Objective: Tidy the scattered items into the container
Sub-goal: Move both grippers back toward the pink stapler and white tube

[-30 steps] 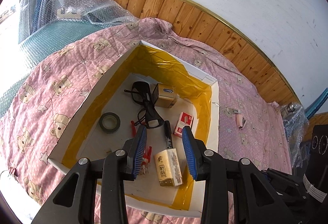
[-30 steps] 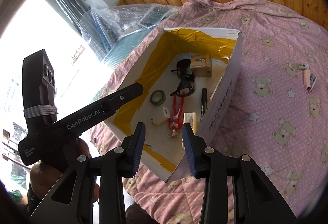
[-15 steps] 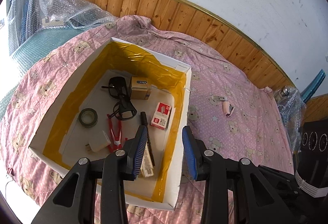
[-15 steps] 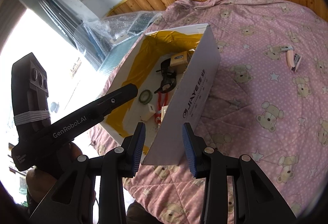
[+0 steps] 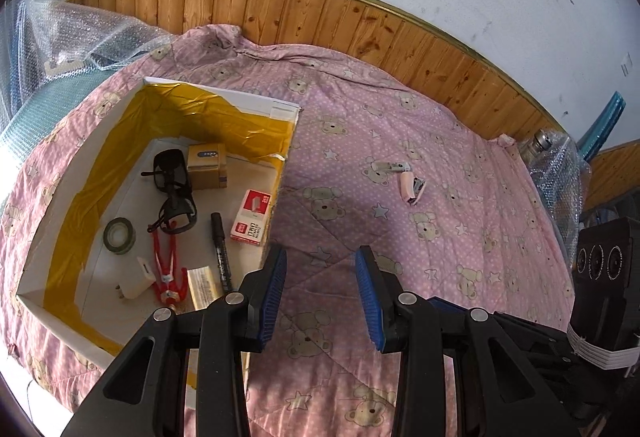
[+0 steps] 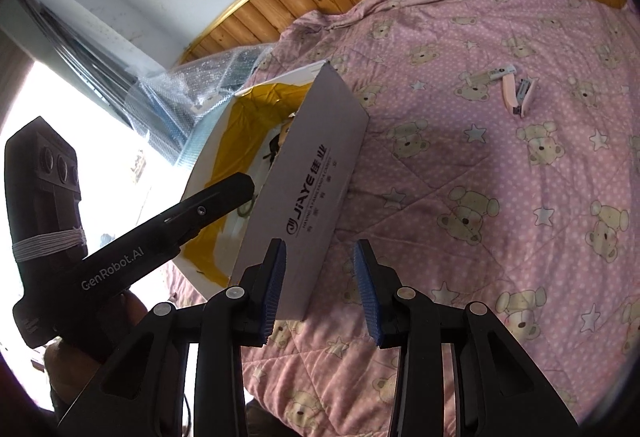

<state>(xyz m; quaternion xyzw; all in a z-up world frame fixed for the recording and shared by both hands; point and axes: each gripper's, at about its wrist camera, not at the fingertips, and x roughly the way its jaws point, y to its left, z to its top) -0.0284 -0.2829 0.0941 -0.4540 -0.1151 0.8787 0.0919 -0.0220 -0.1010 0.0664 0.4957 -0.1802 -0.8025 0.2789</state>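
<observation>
Because the white cardboard box lined with yellow tape (image 5: 100, 173) is seen from outside in the right wrist view, its printed side wall (image 6: 316, 189) hides nearly all its contents there; only a dark scrap shows over the rim, too small to name. From the left wrist view the box's near right corner is cut off behind the left gripper (image 5: 320, 293), whose blue-padded jaws stand wide apart and empty above the pink bear-print quilt (image 5: 420, 141), just right of the box. One tan packet (image 5: 205, 283) inside the box is partly covered by that gripper's left finger.

Counted inside the box: one pair of black glasses (image 5: 173, 189), one small brown carton (image 5: 207, 165), one red-and-white staple box (image 5: 251, 217), one black marker (image 5: 220, 249), one dark roll of tape (image 5: 119, 235), one red-handled pair of pliers (image 5: 168, 269) and one white plug adapter (image 5: 138, 279).

Outside, well right of the box, two small items lie on the quilt: one pink stapler (image 5: 411, 188) and one pale tube-like piece (image 5: 390, 167) just beside it, hard to make out.

The right gripper (image 6: 320, 285) hangs at the box's outer wall, jaws wide and empty. A hand, mostly hidden, grips the left tool's handle in the right wrist view.
</observation>
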